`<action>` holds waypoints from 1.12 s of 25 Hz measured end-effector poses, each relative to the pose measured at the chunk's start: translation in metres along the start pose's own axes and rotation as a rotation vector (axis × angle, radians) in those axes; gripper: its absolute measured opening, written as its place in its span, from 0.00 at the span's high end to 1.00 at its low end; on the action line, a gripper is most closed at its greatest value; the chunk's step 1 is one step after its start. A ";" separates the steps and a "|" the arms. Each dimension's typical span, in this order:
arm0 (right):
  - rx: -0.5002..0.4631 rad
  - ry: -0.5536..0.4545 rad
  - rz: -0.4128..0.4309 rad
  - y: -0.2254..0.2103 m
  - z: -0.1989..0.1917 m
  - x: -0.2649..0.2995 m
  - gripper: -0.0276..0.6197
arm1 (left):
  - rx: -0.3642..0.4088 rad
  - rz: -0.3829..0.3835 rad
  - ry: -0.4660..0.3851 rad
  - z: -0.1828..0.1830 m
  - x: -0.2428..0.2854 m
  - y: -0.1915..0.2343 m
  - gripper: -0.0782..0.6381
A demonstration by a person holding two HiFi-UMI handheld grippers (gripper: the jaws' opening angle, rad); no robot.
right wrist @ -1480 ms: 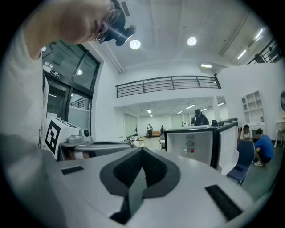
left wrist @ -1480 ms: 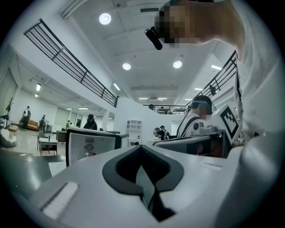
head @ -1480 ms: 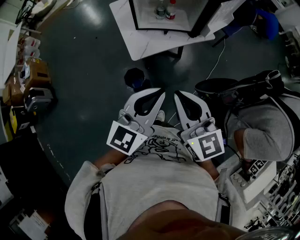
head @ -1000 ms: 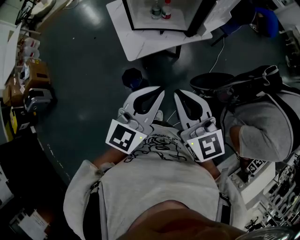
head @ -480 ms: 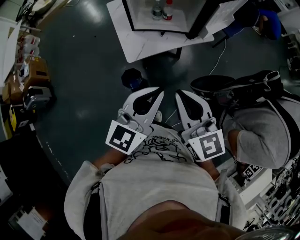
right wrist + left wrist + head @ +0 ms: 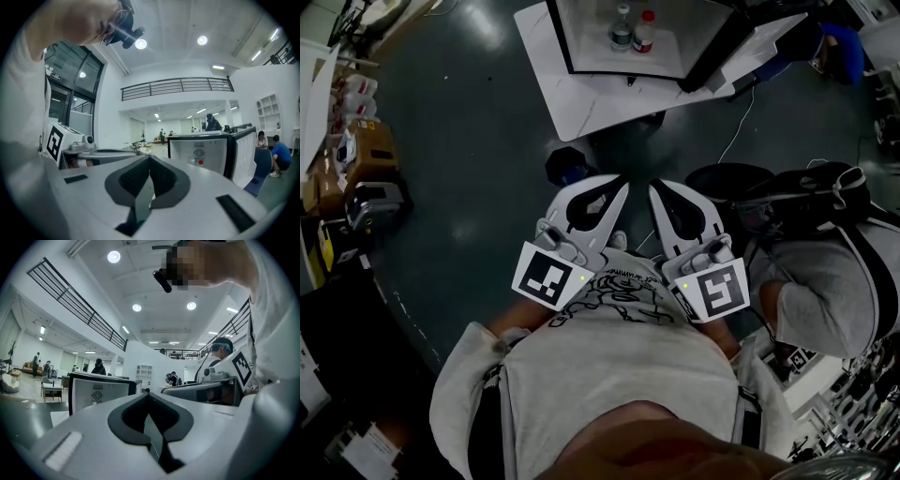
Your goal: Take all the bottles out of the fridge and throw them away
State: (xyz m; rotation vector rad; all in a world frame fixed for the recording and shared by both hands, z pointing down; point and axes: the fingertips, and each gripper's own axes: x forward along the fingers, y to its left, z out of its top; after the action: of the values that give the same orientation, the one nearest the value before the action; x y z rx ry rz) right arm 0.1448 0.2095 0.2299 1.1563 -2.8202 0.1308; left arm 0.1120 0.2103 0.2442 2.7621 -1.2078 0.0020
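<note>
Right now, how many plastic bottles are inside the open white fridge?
2. A green-labelled clear bottle stands left, a red-capped clear bottle beside it on the right, both in the open white fridge; others may be hidden.

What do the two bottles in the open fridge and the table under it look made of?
Bottles: likely clear plastic; see-through bodies with coloured caps, though too small to be sure. Table: smooth white top with faint grey veins, marble-look; stone or laminate, cannot tell.
</note>
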 end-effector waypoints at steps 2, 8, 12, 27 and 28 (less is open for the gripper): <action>0.000 0.002 0.001 -0.005 0.002 0.018 0.94 | -0.001 -0.002 0.000 0.002 0.006 0.017 0.88; -0.008 0.012 0.000 -0.016 0.010 0.068 0.94 | -0.004 -0.010 -0.006 0.010 0.019 0.065 0.88; -0.011 0.021 -0.005 -0.022 0.013 0.099 0.94 | -0.001 -0.014 -0.007 0.014 0.025 0.095 0.88; -0.009 0.044 -0.018 -0.024 0.013 0.172 0.94 | -0.007 -0.033 0.008 0.014 0.030 0.168 0.88; -0.009 0.044 -0.018 -0.023 0.013 0.173 0.94 | -0.008 -0.034 0.009 0.014 0.029 0.169 0.88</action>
State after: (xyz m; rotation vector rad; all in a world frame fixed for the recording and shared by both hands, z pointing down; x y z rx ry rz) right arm 0.0374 0.0712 0.2379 1.1625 -2.7682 0.1402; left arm 0.0074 0.0740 0.2514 2.7725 -1.1556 0.0060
